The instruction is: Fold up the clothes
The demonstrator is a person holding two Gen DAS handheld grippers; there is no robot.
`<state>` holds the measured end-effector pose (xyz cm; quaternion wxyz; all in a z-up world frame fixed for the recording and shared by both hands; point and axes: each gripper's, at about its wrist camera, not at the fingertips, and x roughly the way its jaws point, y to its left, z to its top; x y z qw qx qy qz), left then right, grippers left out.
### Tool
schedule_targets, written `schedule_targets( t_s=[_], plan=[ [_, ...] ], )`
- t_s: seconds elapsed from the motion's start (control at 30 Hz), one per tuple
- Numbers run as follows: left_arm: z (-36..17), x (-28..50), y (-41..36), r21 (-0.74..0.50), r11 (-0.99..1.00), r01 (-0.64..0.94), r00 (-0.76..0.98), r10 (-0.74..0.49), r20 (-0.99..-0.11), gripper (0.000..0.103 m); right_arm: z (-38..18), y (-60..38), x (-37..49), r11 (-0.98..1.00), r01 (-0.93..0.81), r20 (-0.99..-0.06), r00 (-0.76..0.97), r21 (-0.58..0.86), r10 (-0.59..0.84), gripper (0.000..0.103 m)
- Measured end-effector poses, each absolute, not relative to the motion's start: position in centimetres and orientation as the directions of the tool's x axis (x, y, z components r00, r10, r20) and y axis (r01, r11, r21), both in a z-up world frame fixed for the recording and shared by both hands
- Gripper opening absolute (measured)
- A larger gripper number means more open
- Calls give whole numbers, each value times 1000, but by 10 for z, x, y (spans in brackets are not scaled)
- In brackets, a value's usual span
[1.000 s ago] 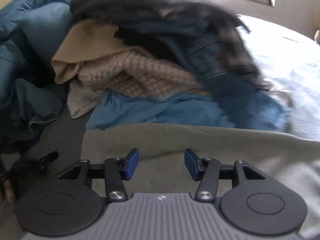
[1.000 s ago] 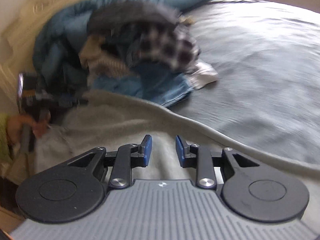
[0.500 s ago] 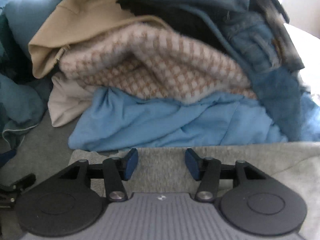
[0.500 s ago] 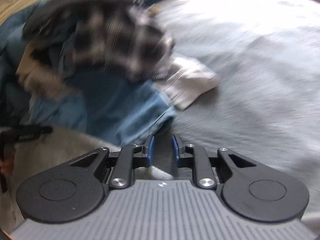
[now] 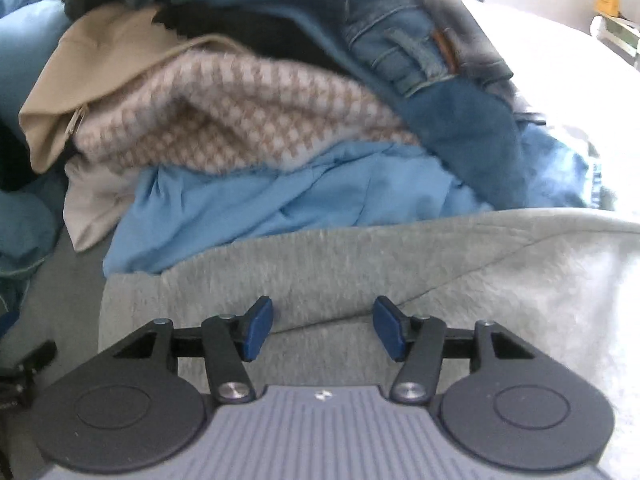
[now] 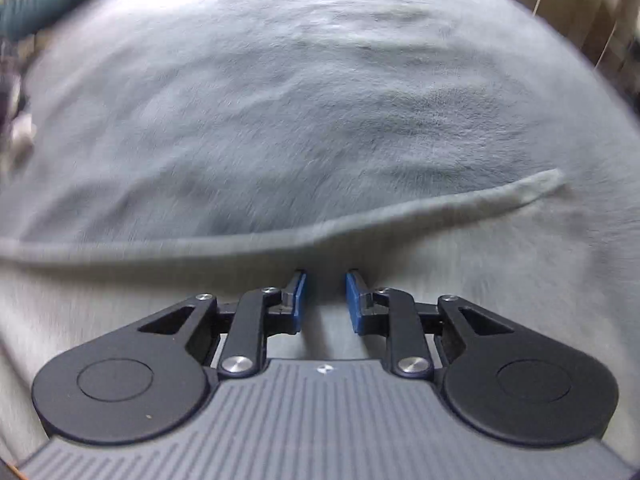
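A light grey fleece garment (image 5: 400, 264) lies spread on the bed in front of a heap of clothes. My left gripper (image 5: 322, 320) hovers low over its near part. Its jaws are opening, and the blue pads press on nothing. In the right wrist view the same grey garment (image 6: 520, 248) fills the lower half. Its hem (image 6: 400, 212) runs across just ahead of the fingertips. My right gripper (image 6: 325, 292) stands with a narrow gap, and a ridge of the grey cloth looks pinched between the pads.
The heap behind the garment holds a brown-and-white checked knit (image 5: 240, 120), a light blue piece (image 5: 300, 208), jeans (image 5: 400, 48) and a beige piece (image 5: 104, 64). A teal quilt (image 5: 24, 216) lies at the left. A grey-blue bed cover (image 6: 320, 100) stretches beyond the hem.
The left gripper has sunk closer to the heap and garment, and its jaws have widened. The right view has swung from the heap to the open bed cover, and its jaws have narrowed.
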<state>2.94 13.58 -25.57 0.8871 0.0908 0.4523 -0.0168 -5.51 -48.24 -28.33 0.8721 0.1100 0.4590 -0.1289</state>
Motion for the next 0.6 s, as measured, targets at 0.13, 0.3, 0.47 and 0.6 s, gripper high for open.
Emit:
schedule_targets(
  t_s=[0.13, 0.3, 0.47, 0.6],
  plan=[
    [-259, 33, 134, 176, 978, 114, 597, 74, -799, 64, -280, -507, -22, 922, 386, -795, 555, -13, -244, 23],
    [-258, 38, 133, 200, 969, 143, 596, 77, -799, 64, -250, -566, -53, 848, 517, -758, 598, 117, -260, 35],
    [-255, 40, 130, 220, 962, 162, 600, 81, -796, 65, -256, -629, -100, 760, 610, -770, 589, 224, -245, 70],
    [-255, 40, 126, 243, 956, 164, 603, 97, -791, 65, -281, -652, -91, 748, 606, -817, 556, 270, -155, 71]
  ],
)
